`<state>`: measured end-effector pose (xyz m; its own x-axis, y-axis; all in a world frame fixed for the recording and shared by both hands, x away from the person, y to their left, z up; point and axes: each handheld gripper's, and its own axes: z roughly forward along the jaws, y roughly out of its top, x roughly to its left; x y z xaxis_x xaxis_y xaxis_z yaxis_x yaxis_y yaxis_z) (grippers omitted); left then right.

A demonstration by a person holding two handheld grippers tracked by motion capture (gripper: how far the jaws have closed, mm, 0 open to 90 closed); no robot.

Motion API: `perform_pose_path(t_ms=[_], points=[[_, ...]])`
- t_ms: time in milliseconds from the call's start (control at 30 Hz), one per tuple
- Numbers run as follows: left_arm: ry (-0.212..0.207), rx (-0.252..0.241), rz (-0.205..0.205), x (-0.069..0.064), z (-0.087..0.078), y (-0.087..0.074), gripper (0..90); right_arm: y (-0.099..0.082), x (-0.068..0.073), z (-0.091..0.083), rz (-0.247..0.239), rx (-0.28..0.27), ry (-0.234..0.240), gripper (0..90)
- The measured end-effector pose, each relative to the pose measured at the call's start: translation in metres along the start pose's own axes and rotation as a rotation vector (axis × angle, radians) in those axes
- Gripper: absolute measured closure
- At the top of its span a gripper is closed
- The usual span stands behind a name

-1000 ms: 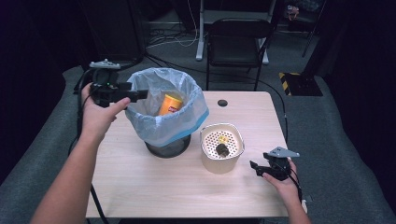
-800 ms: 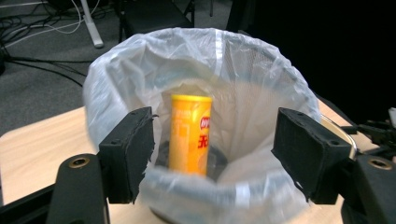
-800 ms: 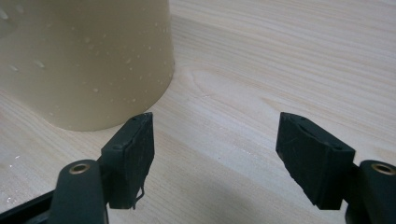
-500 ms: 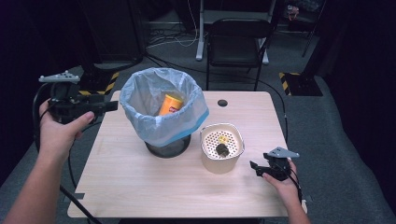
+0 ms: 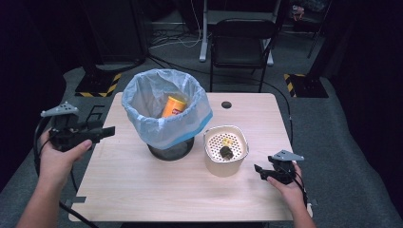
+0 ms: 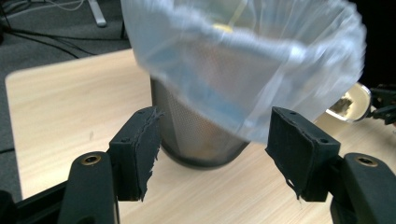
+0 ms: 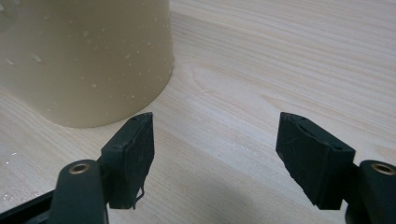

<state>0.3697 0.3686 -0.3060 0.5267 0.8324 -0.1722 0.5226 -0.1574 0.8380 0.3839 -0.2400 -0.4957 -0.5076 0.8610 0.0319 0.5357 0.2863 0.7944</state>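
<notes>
While one bin (image 5: 166,118) with one orange can (image 5: 173,106) stands mid-desk (image 5: 142,185) beside one cream strainer (image 5: 226,151), two hand-held grippers, left (image 5: 110,130) and right (image 5: 258,169), sit apart with nothing inside.

text: none legible | orange can (image 5: 172,106) label: perhaps print, blurred

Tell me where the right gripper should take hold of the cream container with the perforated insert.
Probably its rim on the side facing the right gripper, coming from above: one jaw outside the wall, one inside. The cream container stands upright, its body looks wider than the jaws open, and the perforated insert sits just below the rim, so bite shallow.
</notes>
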Motion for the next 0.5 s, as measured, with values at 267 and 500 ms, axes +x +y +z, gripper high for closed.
perform_pose_path(t_ms=[267,500], points=[[-0.014,0.025,0.047,0.006,0.029,-0.055,34.1,-0.001,0.003,0.003,-0.020,0.013,-0.002,27.6],[-0.015,0.054,0.010,0.012,0.056,-0.100,34.2,-0.002,0.006,0.005,-0.045,0.025,-0.004,27.6]])
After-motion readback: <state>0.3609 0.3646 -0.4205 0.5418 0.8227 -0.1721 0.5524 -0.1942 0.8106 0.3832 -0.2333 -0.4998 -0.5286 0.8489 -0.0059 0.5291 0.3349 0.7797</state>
